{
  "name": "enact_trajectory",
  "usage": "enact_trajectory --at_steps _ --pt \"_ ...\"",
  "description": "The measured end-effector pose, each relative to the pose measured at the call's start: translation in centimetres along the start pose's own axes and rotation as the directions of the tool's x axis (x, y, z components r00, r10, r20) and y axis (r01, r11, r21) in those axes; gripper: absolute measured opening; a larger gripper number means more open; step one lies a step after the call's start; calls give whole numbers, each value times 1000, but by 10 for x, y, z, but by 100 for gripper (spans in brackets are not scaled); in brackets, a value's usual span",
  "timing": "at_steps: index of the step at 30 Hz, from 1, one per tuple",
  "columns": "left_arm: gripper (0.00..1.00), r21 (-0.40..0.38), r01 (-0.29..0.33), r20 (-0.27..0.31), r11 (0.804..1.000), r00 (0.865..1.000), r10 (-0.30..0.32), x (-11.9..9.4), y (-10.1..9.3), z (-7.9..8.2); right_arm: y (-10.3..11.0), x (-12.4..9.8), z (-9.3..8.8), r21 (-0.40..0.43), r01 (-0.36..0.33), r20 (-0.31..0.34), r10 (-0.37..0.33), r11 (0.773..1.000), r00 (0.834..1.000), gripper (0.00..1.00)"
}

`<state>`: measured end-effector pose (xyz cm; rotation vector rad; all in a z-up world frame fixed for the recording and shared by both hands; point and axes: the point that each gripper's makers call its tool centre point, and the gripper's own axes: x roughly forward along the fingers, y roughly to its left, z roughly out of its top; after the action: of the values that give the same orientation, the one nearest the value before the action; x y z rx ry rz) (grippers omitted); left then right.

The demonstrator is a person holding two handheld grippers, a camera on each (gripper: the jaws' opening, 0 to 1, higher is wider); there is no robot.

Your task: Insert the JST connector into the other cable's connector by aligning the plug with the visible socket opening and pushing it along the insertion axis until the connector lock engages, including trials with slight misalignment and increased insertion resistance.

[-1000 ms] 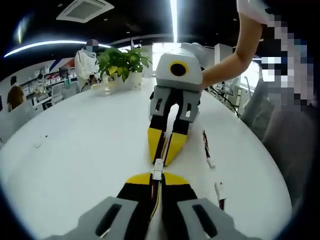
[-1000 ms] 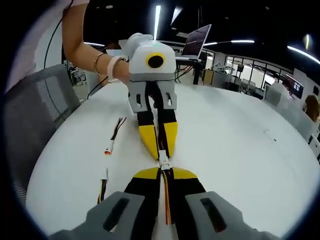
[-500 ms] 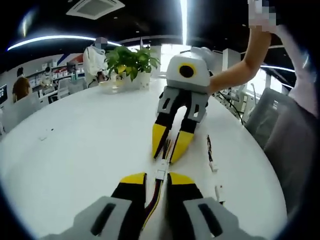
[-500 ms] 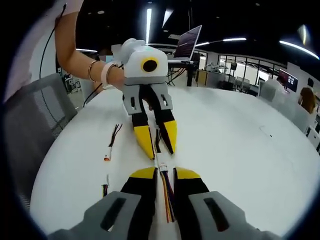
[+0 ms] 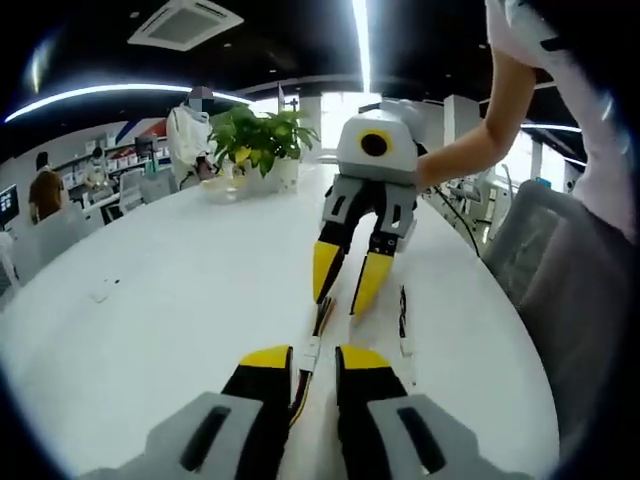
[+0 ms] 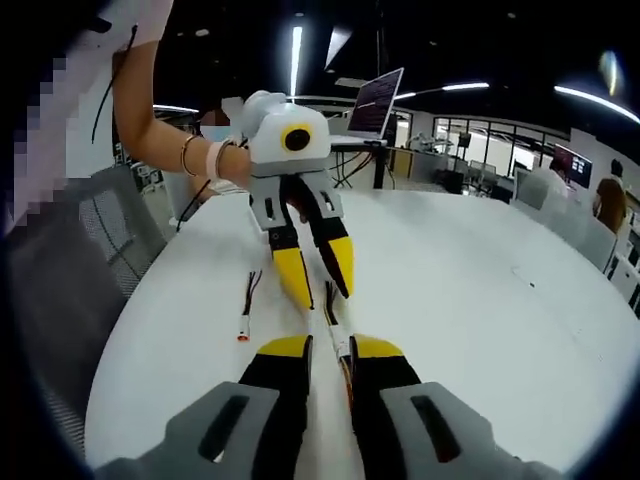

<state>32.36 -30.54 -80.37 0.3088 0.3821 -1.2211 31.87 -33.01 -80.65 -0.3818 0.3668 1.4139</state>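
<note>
The joined cable [image 5: 318, 325] lies on the white table [image 5: 180, 290], its white connector [image 5: 309, 351] between my left gripper's [image 5: 314, 358] parted yellow tips. My left gripper is open and holds nothing. Facing it, my right gripper [image 5: 346, 288] is open too, tips spread just above the cable's far end. In the right gripper view the same cable [image 6: 332, 312] runs from my right gripper [image 6: 332, 348], past the white connector [image 6: 343, 346], toward the open left gripper [image 6: 321, 284], which a person's hand holds.
A spare cable [image 5: 403, 318] lies beside the joined one; its orange-tipped plug [image 6: 242, 334] points at the table edge. A potted plant [image 5: 255, 135] stands at the far rim. A grey chair [image 5: 530, 250] sits by the table. A laptop [image 6: 385, 92] is behind.
Both grippers have opened wider and drawn apart, letting go of the cable. The joined cable now rests on the table between them.
</note>
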Motion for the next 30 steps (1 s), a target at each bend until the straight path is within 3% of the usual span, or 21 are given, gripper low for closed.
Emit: enact_trajectory --at_steps 10,24,30 --pt "12 -16 -2 -17 1000 1000 2 -10 -25 -3 23 -8 4 -15 -27 -6 27 1000 1000 12" --pt "12 -47 52 -88 998 995 -56 -11 -54 -28 52 -11 -22 31 -81 -59 82 996 995 16" --pt "13 -75 70 -65 995 995 -75 -12 -57 -27 55 -7 -34 27 -86 -86 88 996 992 14"
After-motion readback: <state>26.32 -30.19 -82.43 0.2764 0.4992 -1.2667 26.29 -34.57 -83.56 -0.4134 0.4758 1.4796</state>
